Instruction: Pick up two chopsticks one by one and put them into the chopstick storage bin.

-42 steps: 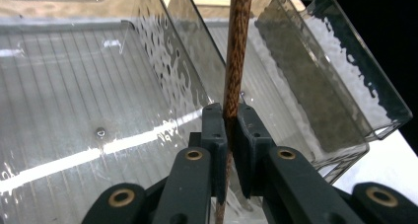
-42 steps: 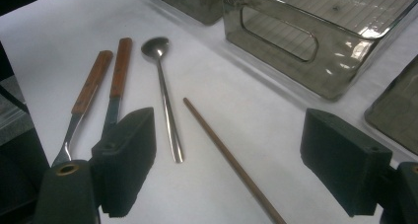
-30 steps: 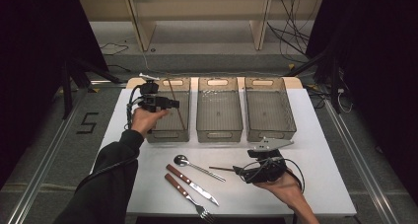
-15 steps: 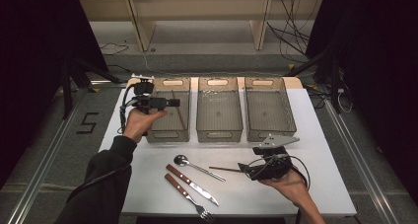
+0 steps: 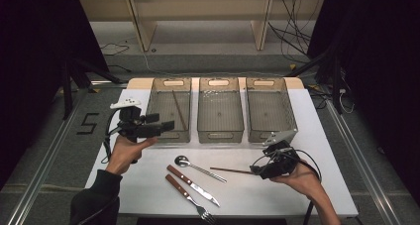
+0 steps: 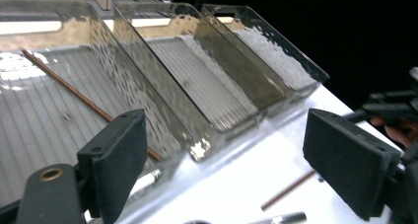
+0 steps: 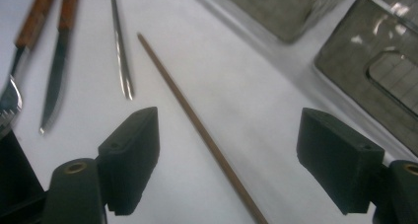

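Since the earlier frame: left gripper point(image 5: 166, 125) lifted slightly and drawn back toward the left of the high view, hovering at the near edge of the left bin point(image 5: 169, 108); right gripper point(image 5: 257, 170) shifted little, low at the lower right of the frame, aimed at the loose chopstick point(image 5: 232, 170).

Chopstick on table: thin brown stick lying flat on the white table point(image 5: 322, 150), lower centre of the high view, just right of the spoon point(image 5: 198, 167) and apart from it. In the right gripper view, running diagonally from upper left to bottom centre point(image 7: 197, 123), passing between the two black jaws. Jaws wide apart, nothing held.

Left gripper view: jaws likewise spread, empty, framing three clear bins; second chopstick point(image 6: 84, 98) already lying inside the left bin at the left of the frame.

Also on the table, lower centre: knife point(image 5: 193, 184) and fork point(image 5: 190, 200) with reddish-brown handles, side by side, left of the loose chopstick.

Handling, as a judgement: very light, stiff, narrow and smooth; likely to roll or slip out of flat pads and hard to pinch off a flat surface. Best taken near the thicker end closest to the right gripper, jaws square across the shaft, closing gently and fully. Little risk of breakage; main risk a miss or pivot in the grip.
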`<state>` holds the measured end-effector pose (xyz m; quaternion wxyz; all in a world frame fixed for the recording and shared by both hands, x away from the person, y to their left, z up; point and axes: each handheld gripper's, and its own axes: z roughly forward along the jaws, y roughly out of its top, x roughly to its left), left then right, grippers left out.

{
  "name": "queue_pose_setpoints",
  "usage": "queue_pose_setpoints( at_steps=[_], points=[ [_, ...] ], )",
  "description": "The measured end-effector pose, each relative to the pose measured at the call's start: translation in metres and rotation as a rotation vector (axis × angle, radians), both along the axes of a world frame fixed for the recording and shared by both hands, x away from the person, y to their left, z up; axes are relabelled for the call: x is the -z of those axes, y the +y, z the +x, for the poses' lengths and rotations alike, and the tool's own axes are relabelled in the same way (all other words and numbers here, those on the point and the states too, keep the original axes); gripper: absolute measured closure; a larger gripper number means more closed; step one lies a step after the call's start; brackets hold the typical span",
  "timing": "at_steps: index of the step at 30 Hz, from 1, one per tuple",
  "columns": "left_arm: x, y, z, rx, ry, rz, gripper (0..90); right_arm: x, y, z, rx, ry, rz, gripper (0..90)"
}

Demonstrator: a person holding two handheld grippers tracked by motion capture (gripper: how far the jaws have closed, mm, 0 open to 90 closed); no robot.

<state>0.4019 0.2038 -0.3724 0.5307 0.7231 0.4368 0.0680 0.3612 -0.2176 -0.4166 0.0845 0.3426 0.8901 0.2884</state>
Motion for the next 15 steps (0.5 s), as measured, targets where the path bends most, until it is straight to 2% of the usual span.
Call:
queue_pose_setpoints(
  at_steps=[3,6,8,10,15],
  points=[
    [0.007,-0.001,-0.009,0.012,-0.014,0.023,16.6,0.003,0.001,0.004,-0.027,0.042,-0.050,28.9],
    [0.013,-0.002,-0.017,0.029,-0.030,0.019,16.3,0.008,0.004,0.008,-0.052,0.082,-0.091,31.2],
    [0.018,-0.002,-0.023,0.035,-0.038,0.029,15.9,0.012,0.006,0.009,-0.062,0.096,-0.128,32.5],
    [0.023,-0.002,-0.028,0.044,-0.033,0.021,15.8,0.016,0.009,0.010,-0.072,0.112,-0.156,33.7],
    [0.033,-0.004,-0.039,0.055,-0.047,0.033,15.7,0.020,0.011,0.013,-0.100,0.136,-0.197,39.9]
  ],
)
